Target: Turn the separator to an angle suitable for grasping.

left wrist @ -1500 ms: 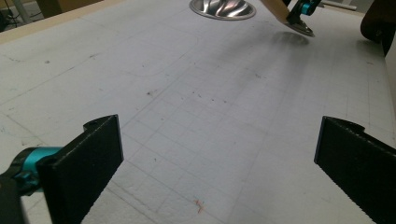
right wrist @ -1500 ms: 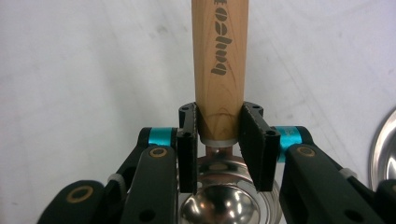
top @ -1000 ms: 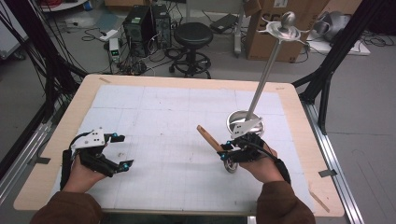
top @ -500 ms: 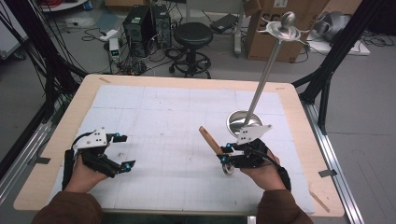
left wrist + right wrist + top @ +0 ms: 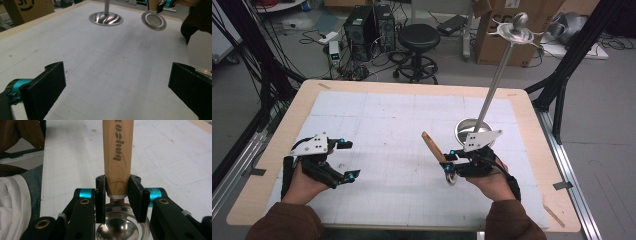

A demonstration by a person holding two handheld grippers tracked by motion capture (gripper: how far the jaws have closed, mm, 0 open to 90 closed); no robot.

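Note:
My right gripper (image 5: pixel 447 160) is shut on the wooden handle (image 5: pixel 432 145) of a small metal ladle, right of the table's middle. The handle slants up and away to the left, and the round metal head (image 5: pixel 451 178) hangs below the jaws. In the right gripper view both jaws clamp the handle (image 5: pixel 117 150) just above the shiny bowl (image 5: pixel 117 230). My left gripper (image 5: pixel 349 160) rests open on the mat at the left, with nothing between its jaws (image 5: pixel 117 92). From there the ladle head (image 5: pixel 153 21) hangs above the mat.
A metal stand has its round base (image 5: pixel 472 131) just behind my right hand. Its tall pole (image 5: pixel 494 85) leans up to a hooked top (image 5: pixel 517 25). A white gridded mat (image 5: pixel 392 120) covers the wooden table. A thin wooden strip (image 5: pixel 554 215) lies at the front right corner.
My right gripper has shifted slightly right and toward the person, still holding the ladle. The left gripper has barely moved.

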